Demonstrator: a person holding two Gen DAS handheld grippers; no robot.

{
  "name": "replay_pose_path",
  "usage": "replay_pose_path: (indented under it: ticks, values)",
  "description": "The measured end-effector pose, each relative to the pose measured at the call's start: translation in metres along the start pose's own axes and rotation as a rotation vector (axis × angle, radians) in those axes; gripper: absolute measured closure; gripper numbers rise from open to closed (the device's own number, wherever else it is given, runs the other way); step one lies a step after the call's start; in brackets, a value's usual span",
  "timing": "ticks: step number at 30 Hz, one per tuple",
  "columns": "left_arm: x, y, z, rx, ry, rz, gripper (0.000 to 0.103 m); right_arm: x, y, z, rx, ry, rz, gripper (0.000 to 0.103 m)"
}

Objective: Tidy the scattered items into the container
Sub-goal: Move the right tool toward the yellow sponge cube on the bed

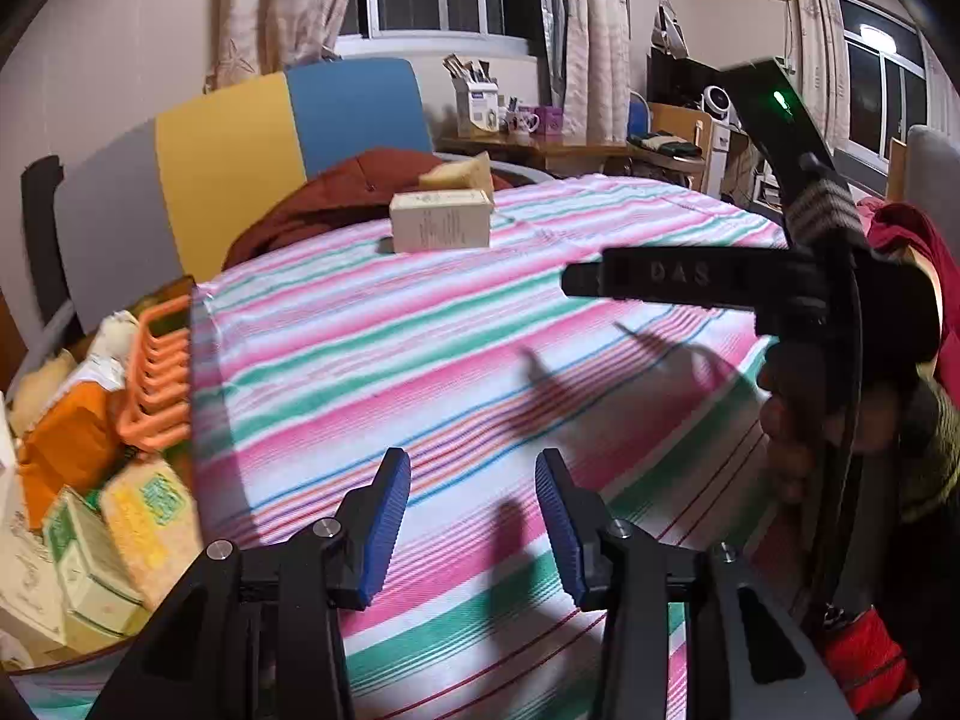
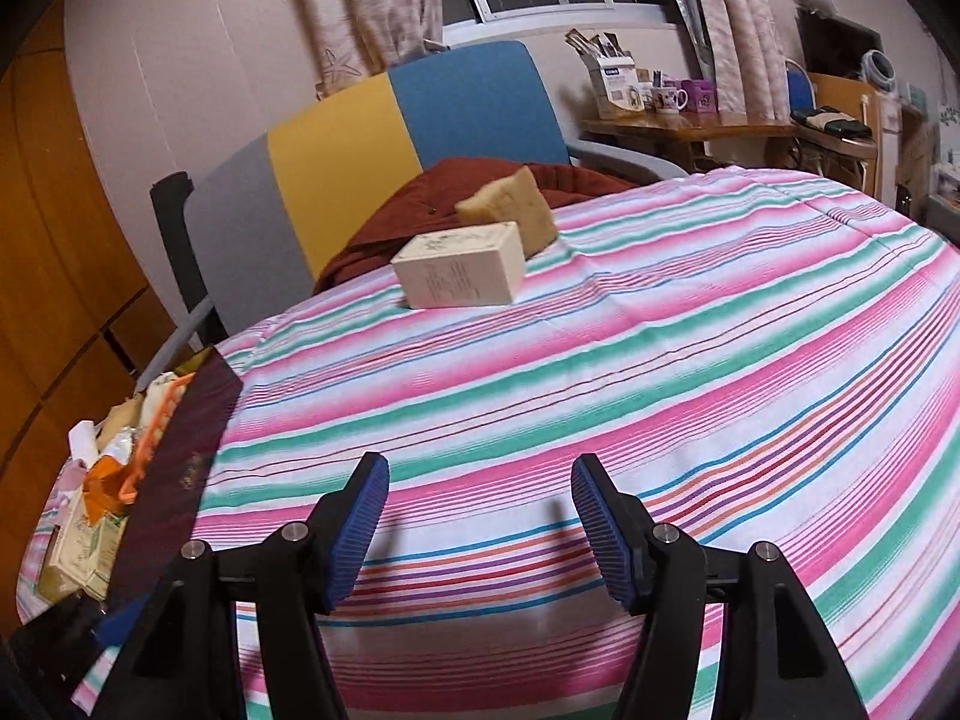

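Note:
A cream box lies on the striped tablecloth at the far side. A tan sponge sits right behind it. The container with a dark wall stands at the left edge, holding an orange rack, an orange packet and several small boxes. My left gripper is open and empty above the cloth. My right gripper is open and empty; it also shows in the left wrist view.
A chair with grey, yellow and blue back stands behind the table with a dark red garment on it. A wooden desk with mugs is at the back. Red cloth lies at the right.

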State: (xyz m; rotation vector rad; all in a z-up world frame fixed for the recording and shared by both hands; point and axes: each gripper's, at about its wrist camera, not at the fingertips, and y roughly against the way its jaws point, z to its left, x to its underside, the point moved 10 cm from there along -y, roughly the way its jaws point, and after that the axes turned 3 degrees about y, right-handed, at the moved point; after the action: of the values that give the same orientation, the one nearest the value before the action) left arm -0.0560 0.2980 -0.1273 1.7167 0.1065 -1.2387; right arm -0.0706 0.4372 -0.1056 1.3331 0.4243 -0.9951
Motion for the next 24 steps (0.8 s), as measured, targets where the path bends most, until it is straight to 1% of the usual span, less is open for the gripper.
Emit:
replay_pose_path:
  ticks: [4,10,12,18,21,24]
  values:
    - [0.007,-0.008,0.000,0.014,0.015,0.019,0.059,-0.002,-0.010,-0.002,-0.012,-0.006,0.027,0.035]
    - [0.010,-0.010,0.003,0.042,0.044,0.022,0.058,-0.025,-0.022,-0.002,0.000,0.035,0.026,0.034]
    - [0.010,-0.010,0.003,0.053,0.052,0.022,0.055,-0.033,-0.032,-0.001,-0.001,0.049,0.034,0.034]
    - [0.011,-0.009,0.002,0.069,0.069,0.016,0.053,-0.049,-0.060,-0.003,-0.003,0.063,0.070,0.034]
    - [0.011,-0.009,0.001,0.079,0.068,0.016,0.050,-0.056,-0.074,-0.002,-0.020,0.064,0.086,0.029]
    - [0.011,-0.009,0.001,0.082,0.067,0.015,0.050,-0.065,-0.085,-0.004,-0.026,0.064,0.096,0.029]
